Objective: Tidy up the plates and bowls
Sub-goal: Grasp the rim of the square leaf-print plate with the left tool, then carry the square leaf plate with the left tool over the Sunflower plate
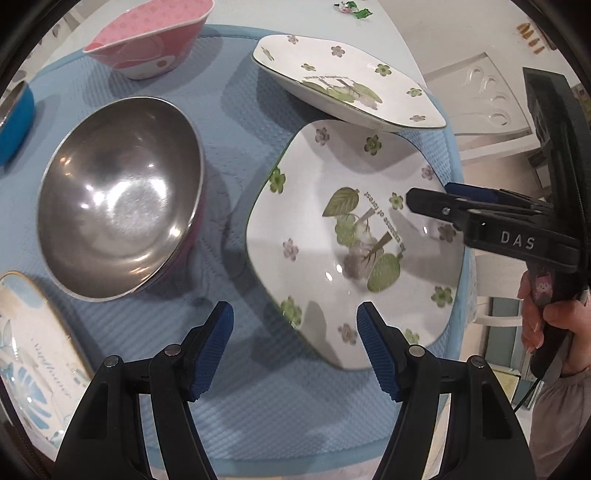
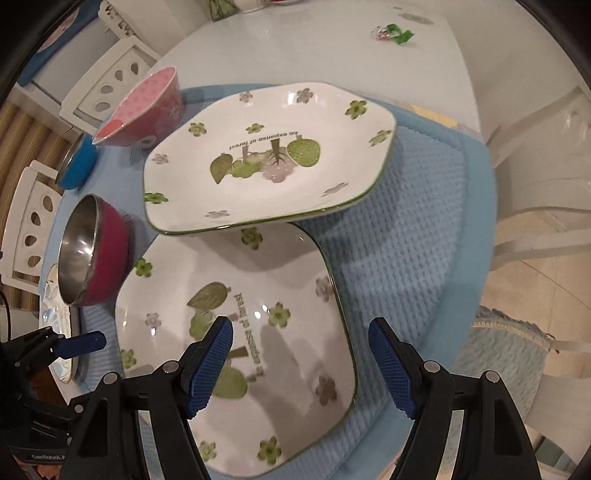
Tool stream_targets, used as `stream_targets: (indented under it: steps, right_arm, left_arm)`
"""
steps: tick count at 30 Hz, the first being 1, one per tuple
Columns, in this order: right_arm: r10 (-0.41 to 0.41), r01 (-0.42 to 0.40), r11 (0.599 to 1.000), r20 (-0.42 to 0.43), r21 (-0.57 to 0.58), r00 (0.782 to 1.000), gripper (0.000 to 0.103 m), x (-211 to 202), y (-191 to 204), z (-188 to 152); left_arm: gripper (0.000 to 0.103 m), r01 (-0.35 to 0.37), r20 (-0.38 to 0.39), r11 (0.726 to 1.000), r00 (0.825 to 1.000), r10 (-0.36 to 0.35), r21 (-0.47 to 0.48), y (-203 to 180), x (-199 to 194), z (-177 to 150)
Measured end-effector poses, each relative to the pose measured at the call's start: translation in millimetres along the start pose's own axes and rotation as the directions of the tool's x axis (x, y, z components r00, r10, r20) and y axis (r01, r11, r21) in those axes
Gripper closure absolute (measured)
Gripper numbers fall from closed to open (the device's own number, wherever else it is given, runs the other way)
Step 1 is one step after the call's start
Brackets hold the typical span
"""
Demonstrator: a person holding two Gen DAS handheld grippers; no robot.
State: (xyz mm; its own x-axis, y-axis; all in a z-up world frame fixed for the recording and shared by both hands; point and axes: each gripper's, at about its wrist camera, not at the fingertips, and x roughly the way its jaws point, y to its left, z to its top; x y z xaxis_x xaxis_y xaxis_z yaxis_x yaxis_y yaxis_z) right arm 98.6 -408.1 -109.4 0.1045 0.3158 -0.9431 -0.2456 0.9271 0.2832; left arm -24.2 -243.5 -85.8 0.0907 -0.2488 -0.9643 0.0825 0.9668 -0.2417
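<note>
Two white square plates with green flower prints lie on a blue mat (image 1: 236, 125). The near plate (image 1: 332, 258) (image 2: 288, 369) lies flat. The far plate (image 1: 351, 85) (image 2: 266, 155) rests tilted with its edge over the near one. A steel bowl with a magenta outside (image 1: 118, 206) (image 2: 96, 254) stands to the left. A pink bowl (image 1: 155, 33) (image 2: 144, 107) is at the back. My left gripper (image 1: 295, 325) is open, over the near plate's left edge. My right gripper (image 2: 301, 339) (image 1: 424, 203) is open above the near plate.
A blue bowl (image 1: 14, 118) (image 2: 79, 162) stands at the mat's far left. A blue-patterned plate (image 1: 33, 350) (image 2: 61, 332) lies at the near left. White chairs (image 2: 110, 85) stand around the white table (image 2: 295, 44). A small green item (image 2: 393, 33) lies far back.
</note>
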Motion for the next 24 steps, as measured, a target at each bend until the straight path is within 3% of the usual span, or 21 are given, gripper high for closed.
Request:
stream_targets:
  steps: [2,6,9,15,24]
  right_arm:
    - [0.014,-0.014,1.000,-0.011,-0.011,1.000,0.029,7,2,4]
    - [0.038,-0.039,0.999,-0.030,-0.028,0.999,0.028,18,7,7]
    - [-0.001,-0.001,0.999,-0.048,-0.044,0.999,0.028,23,12,5]
    - [0.027,-0.029,0.999,-0.050,-0.040,0.998,0.028,16,14,-7]
    - [0.074,-0.074,0.997,-0.063,0.006,0.995,0.028,10,29,-51]
  left_arm:
    - [0.038,-0.012,0.007,1.000,1.000,0.012,0.005,-1,6,3]
    - [0.068,-0.039,0.031,0.999,0.999,0.039,0.026,-2,16,8]
    - [0.075,-0.021,0.012,1.000,1.000,0.021,0.012,1,28,12]
    - [0.072,-0.010,0.011,0.999,1.000,0.009,0.053,2,40,14]
    - [0.072,-0.030,-0.035,0.996,0.999,0.033,0.085,11,35,-2]
